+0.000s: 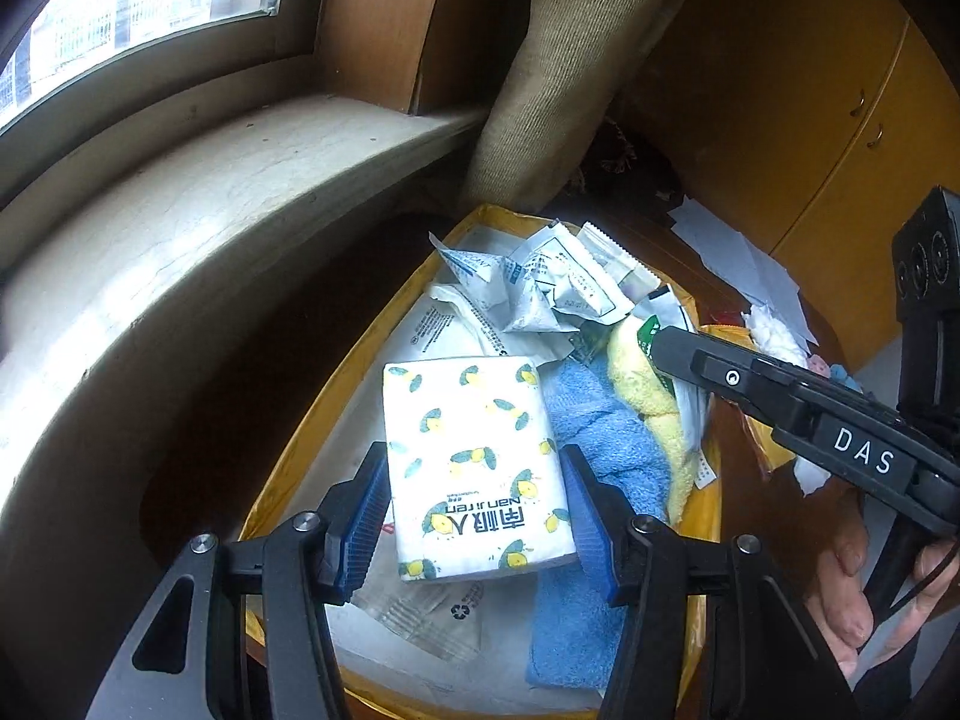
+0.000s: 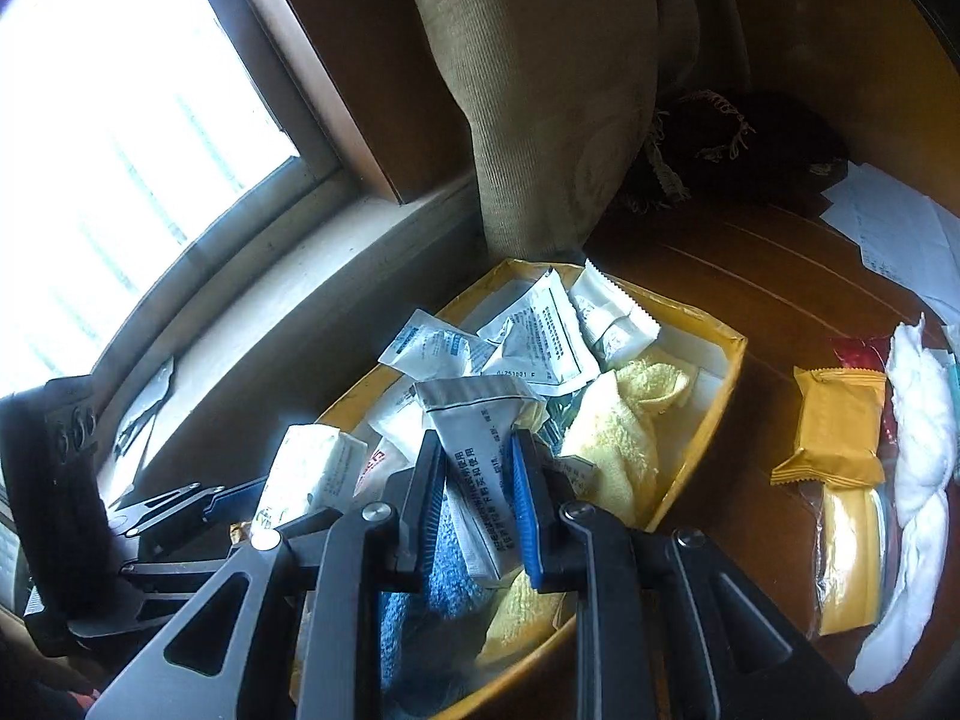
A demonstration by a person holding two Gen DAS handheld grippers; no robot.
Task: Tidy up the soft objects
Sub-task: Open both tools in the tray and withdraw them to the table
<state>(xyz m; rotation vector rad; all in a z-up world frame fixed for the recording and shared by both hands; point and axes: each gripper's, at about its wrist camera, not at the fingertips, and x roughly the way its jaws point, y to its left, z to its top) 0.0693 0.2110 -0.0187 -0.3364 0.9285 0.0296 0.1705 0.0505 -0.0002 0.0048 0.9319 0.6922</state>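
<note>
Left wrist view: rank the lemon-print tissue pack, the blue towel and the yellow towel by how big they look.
1. Lemon-print tissue pack and blue towel: alike in visible area; the pack sits between the left fingers, close to the camera, and the towel is partly covered, so unranked.
2. Yellow towel: smallest, mostly hidden.

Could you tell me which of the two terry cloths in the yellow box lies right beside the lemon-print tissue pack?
The blue cloth: it lies against the lemon-print tissue pack, while the yellow cloth lies beyond it, farther from the pack.
</note>
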